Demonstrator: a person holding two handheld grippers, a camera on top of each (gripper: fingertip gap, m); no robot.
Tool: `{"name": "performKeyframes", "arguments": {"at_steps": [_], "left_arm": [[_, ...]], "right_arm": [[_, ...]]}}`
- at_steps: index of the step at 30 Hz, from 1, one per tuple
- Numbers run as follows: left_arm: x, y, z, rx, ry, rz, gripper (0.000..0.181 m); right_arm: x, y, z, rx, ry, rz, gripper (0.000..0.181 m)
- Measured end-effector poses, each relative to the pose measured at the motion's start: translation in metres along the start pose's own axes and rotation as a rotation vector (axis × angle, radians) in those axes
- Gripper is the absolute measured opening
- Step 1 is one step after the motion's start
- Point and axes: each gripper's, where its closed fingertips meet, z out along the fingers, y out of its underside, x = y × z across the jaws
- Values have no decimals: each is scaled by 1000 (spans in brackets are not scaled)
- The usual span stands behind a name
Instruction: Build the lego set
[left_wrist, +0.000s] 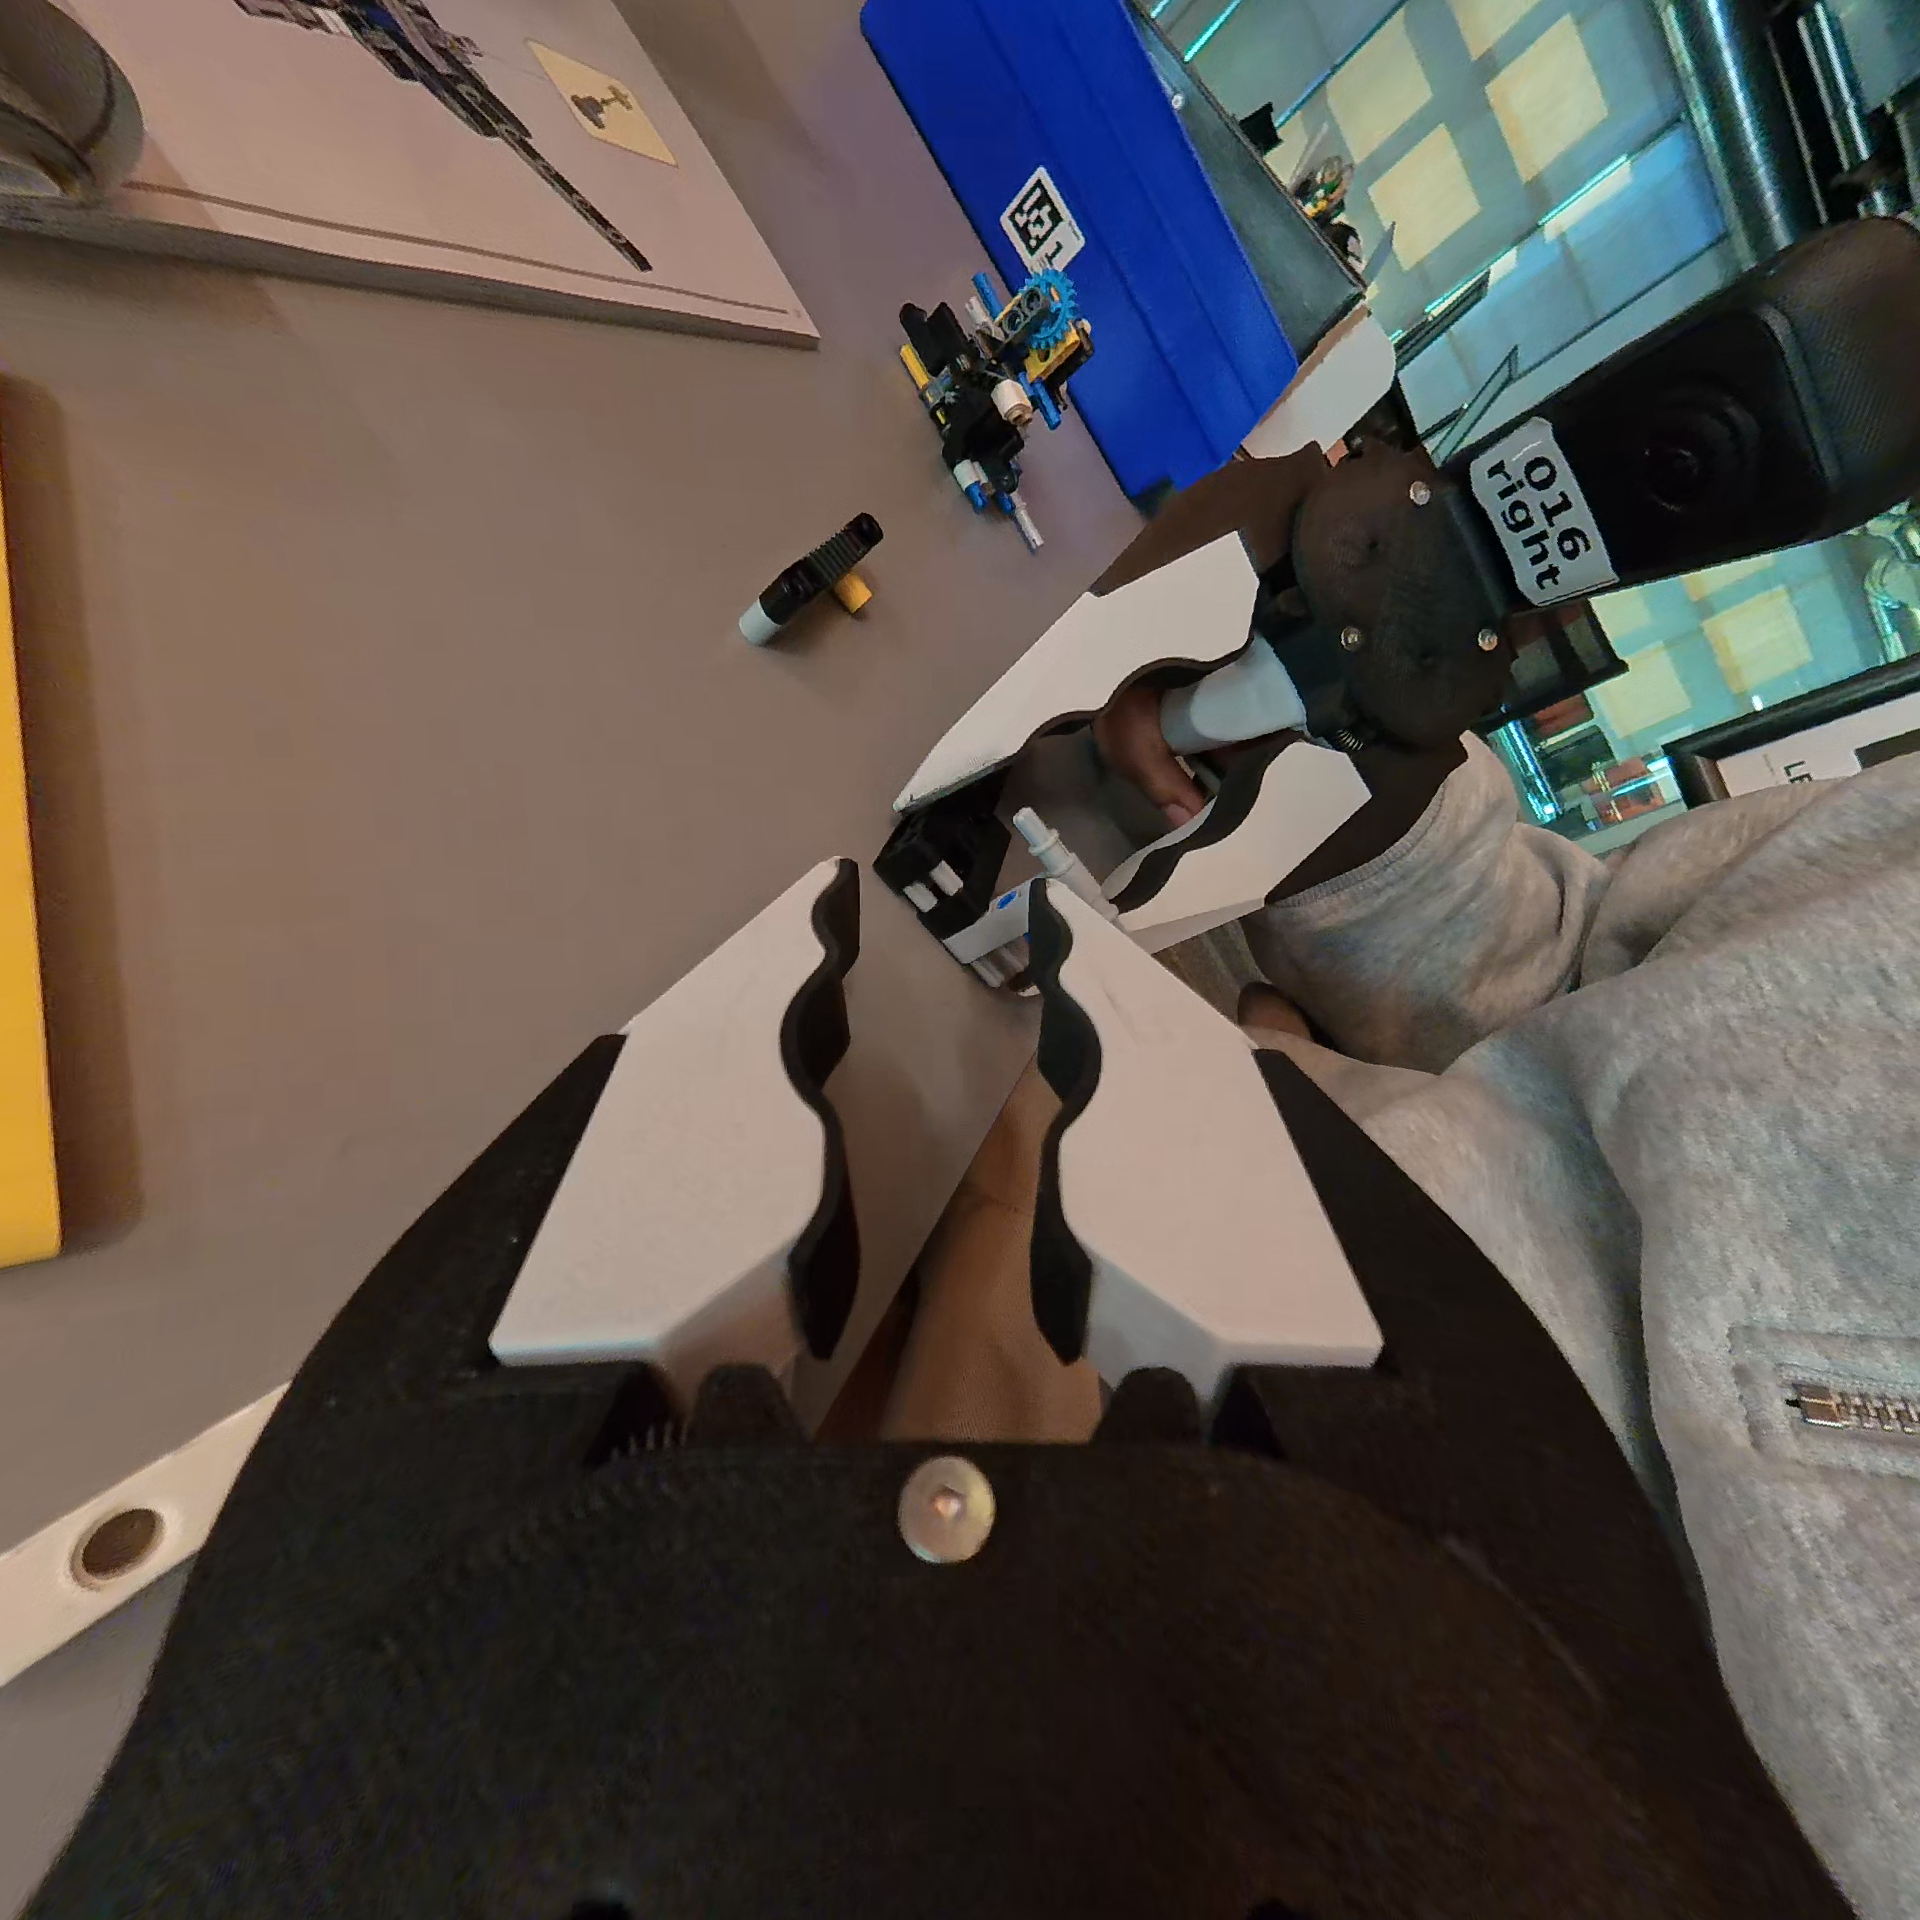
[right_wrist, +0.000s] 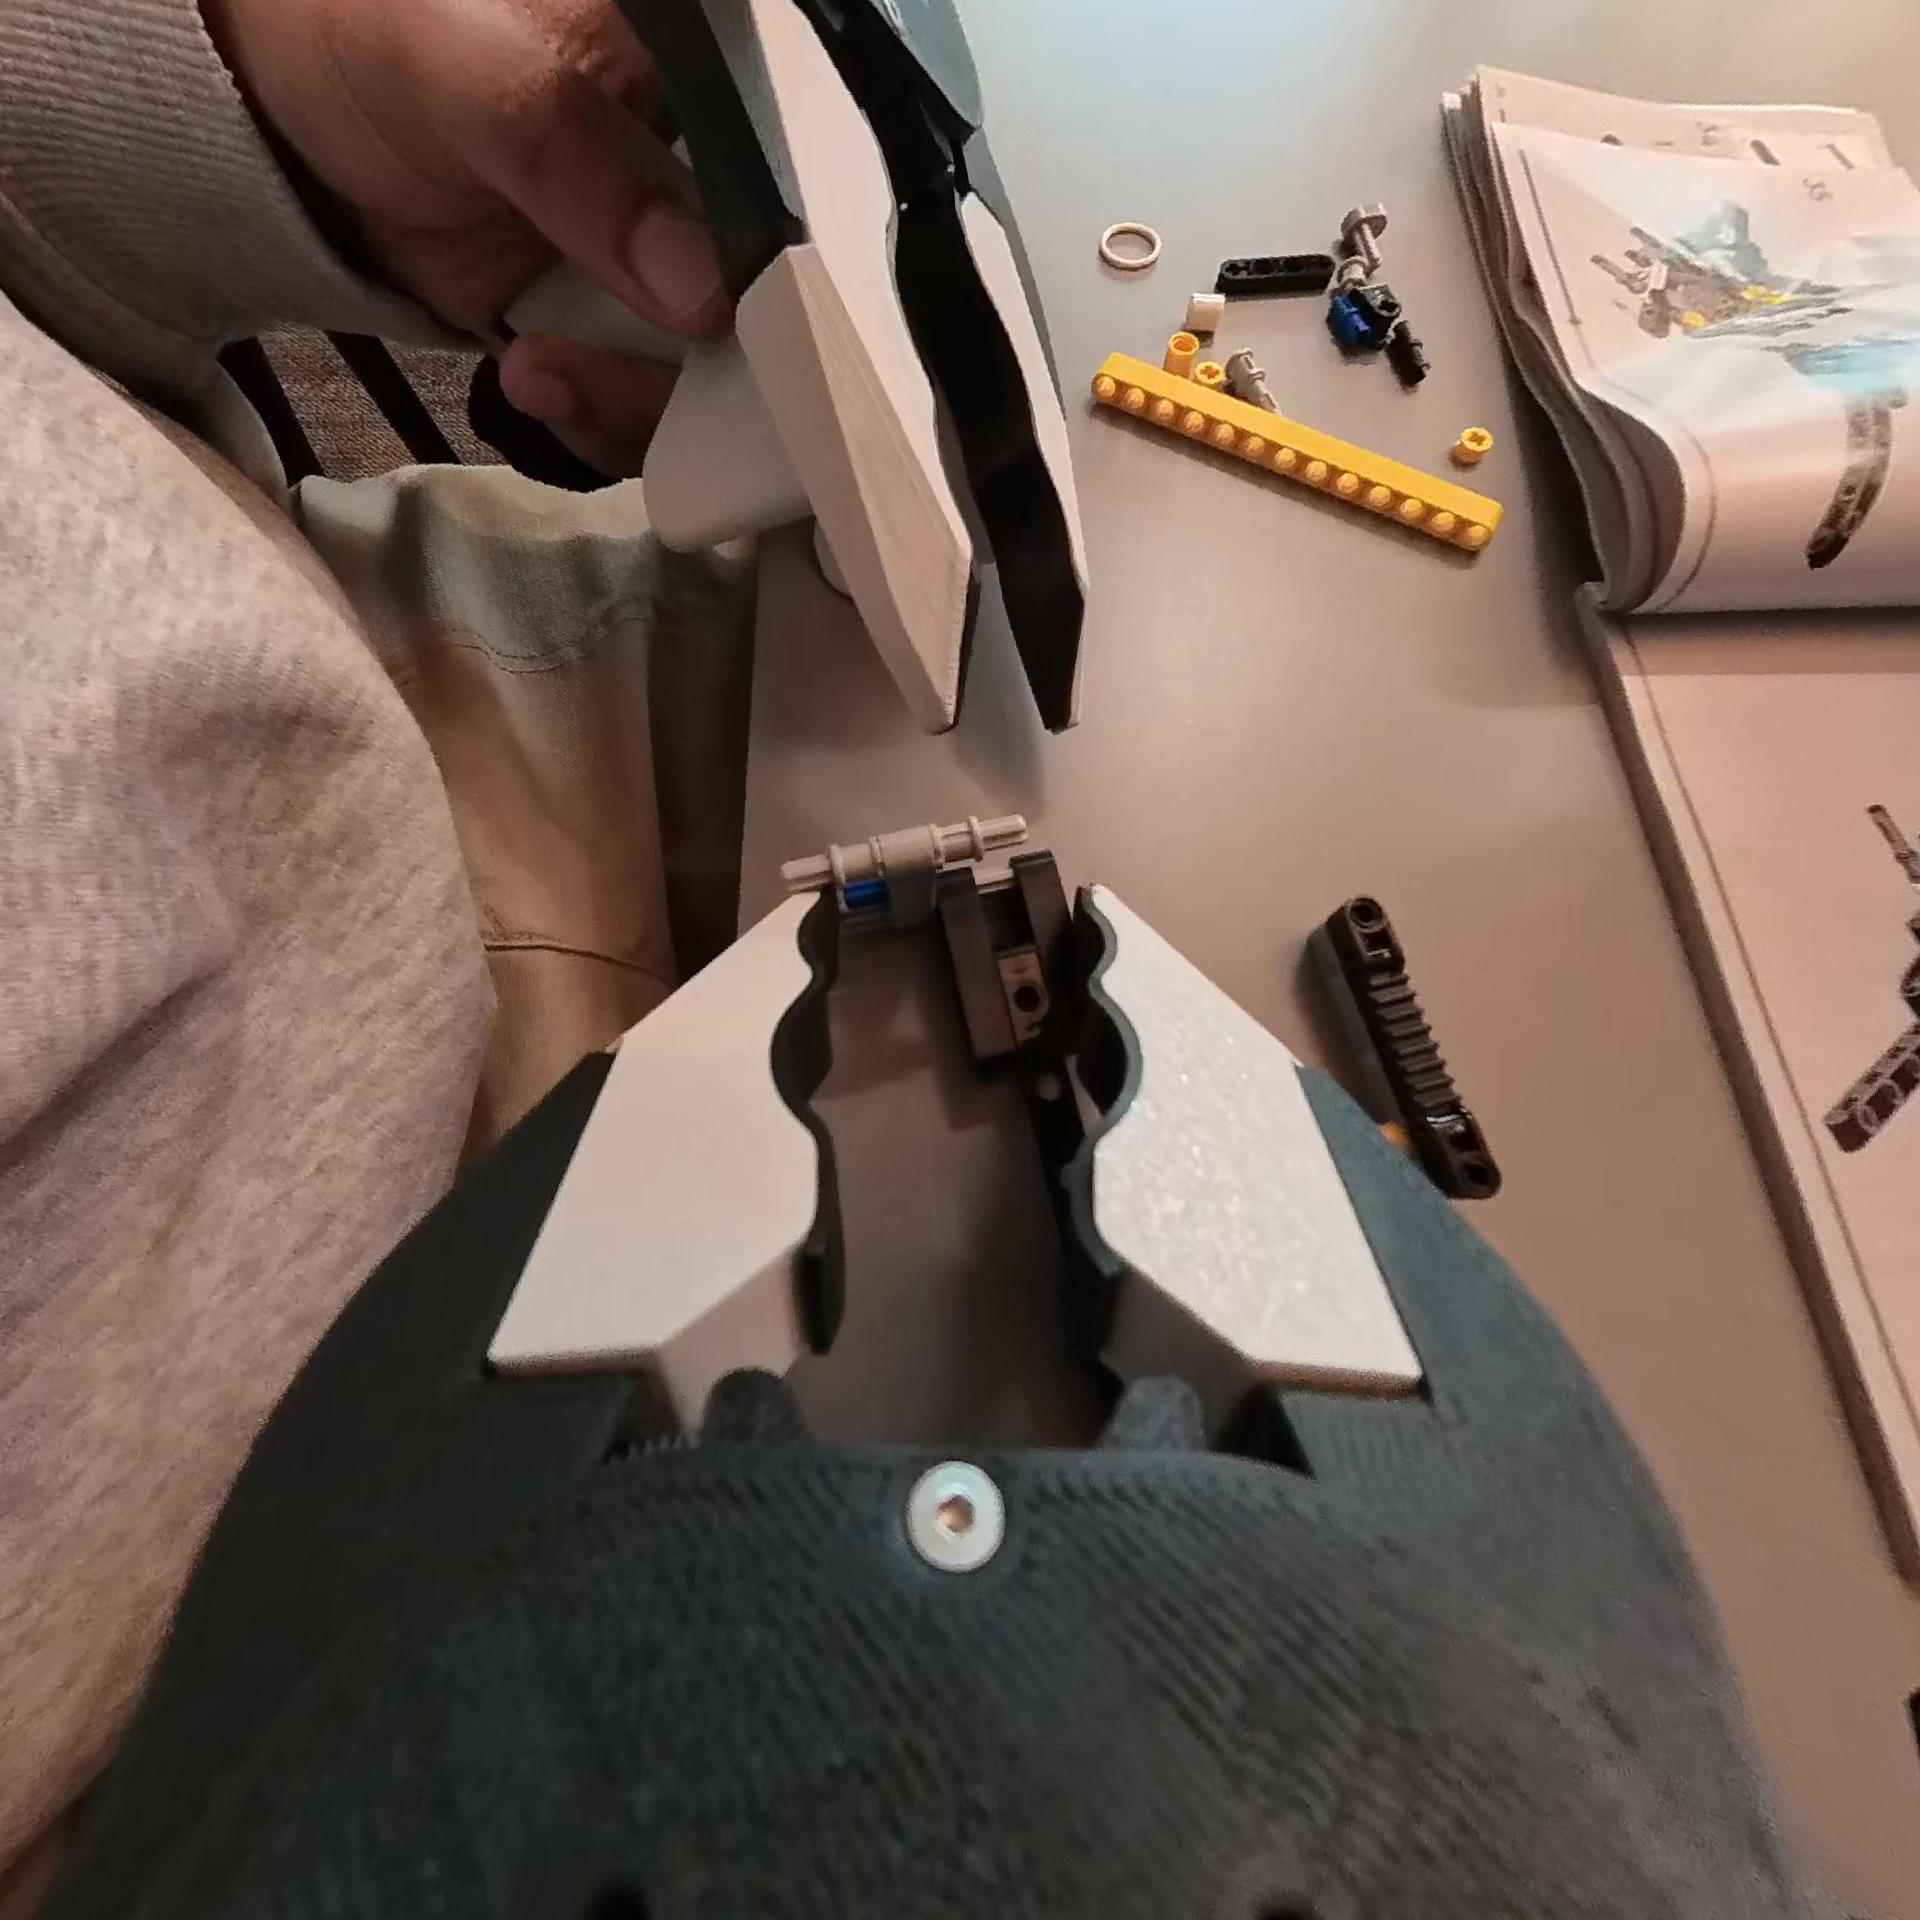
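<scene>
My right gripper (right_wrist: 948, 909) is shut on a small lego assembly (right_wrist: 987, 935) made of black beams, a blue pin and a grey axle pin across its front. It holds the assembly just above the grey table near the front edge. My left gripper (left_wrist: 940, 883) is open and empty, with its fingertips right at that assembly (left_wrist: 940, 868). In the right wrist view the left gripper (right_wrist: 997, 717) comes in from the top, a short way beyond the assembly. The right gripper (left_wrist: 1008, 847) also shows in the left wrist view, coming in from the right.
A half-built model (left_wrist: 987, 384) with a blue gear stands by a blue panel (left_wrist: 1091, 239). A black toothed rack piece (right_wrist: 1403, 1049) lies to the right. A long yellow beam (right_wrist: 1299, 457), several small loose parts (right_wrist: 1361, 301) and a white ring (right_wrist: 1130, 247) lie farther back. Instruction booklets (right_wrist: 1714, 343) lie at the right. Only a small space, under 4 cm, lies between the two pairs of fingers. The right tips stand about 15 centimetres off the half-built model (left_wrist: 987, 384).
</scene>
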Motion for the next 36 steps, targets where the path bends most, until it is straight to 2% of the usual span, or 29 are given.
{"name": "performKeyframes", "arguments": {"at_steps": [36], "left_arm": [[1, 5, 4, -27, 5, 1, 17]], "right_arm": [[2, 0, -1, -14, 27, -41, 41]]}}
